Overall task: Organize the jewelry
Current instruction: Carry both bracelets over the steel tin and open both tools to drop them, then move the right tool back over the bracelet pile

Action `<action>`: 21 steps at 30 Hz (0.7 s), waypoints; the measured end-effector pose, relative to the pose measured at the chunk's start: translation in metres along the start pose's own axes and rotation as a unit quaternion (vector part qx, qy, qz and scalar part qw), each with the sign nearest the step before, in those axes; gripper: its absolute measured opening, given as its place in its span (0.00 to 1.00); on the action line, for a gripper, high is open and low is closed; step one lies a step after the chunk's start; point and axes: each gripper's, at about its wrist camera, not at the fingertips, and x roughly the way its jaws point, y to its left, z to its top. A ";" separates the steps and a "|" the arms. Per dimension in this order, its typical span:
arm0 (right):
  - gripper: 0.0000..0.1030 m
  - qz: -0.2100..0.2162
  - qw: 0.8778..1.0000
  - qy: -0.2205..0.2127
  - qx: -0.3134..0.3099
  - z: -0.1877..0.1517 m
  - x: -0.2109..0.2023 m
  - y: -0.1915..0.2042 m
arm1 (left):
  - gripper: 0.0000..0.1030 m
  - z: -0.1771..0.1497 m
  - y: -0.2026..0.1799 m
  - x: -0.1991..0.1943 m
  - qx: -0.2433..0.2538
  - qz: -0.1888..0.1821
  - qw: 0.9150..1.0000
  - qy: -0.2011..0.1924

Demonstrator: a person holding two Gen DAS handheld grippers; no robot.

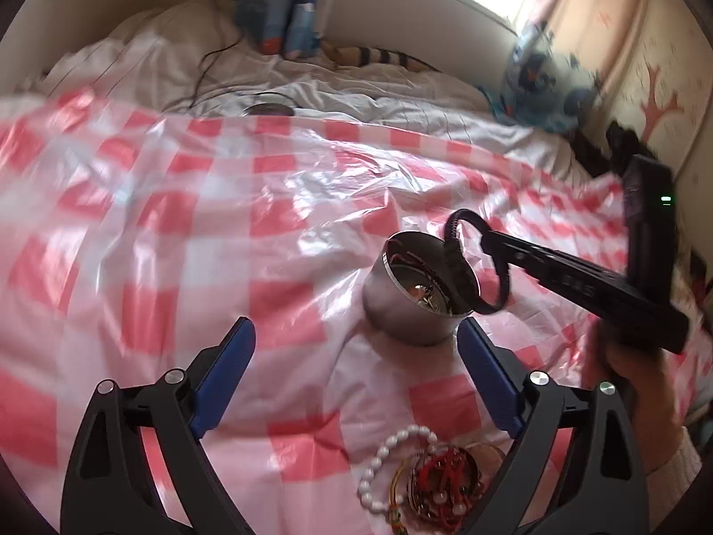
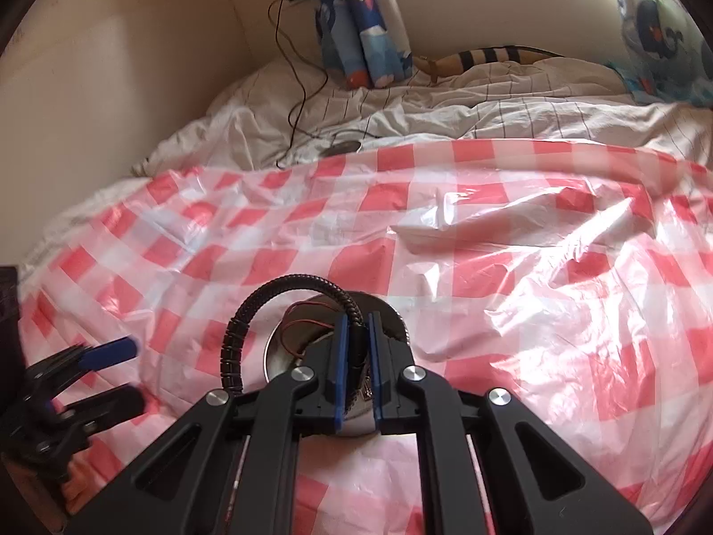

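The right gripper (image 2: 356, 356) has its jaws closed narrow on a black ribbed bracelet (image 2: 249, 312), pinching one side so the rest of the loop hangs free over the mouth of the metal tin (image 1: 401, 307) — a hold that, by my reading, lets the band drop straight in once released. The tin sits on the red-checked plastic sheet (image 1: 223, 223) spread over the bed, already holding some wiry pieces. The left gripper (image 1: 356, 352) has its jaws wide and holds nothing, with its right finger just beside the tin's near side — likely ready to steady it. Nearer still lies a small pile: a white bead bracelet (image 1: 392, 459) and red-and-gold bangles (image 1: 445, 481), apparently next to sort.
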 end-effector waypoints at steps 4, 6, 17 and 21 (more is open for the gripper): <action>0.10 -0.025 0.999 0.031 -0.025 0.002 0.025 0.009 | 0.87 -0.008 0.020 0.011 -0.033 0.000 0.999 0.021; 0.10 -0.040 0.997 0.050 -0.041 0.001 0.037 0.013 | 0.87 -0.009 0.023 0.012 -0.041 -0.002 0.999 0.021; 0.74 -0.034 0.999 -0.038 -0.017 -0.041 -0.034 0.001 | 0.87 -0.013 0.017 0.013 -0.028 -0.005 0.999 0.020; 0.90 -0.074 0.992 -0.094 -0.050 -0.091 -0.062 -0.004 | 0.87 -0.015 0.013 0.014 -0.028 -0.007 0.999 0.022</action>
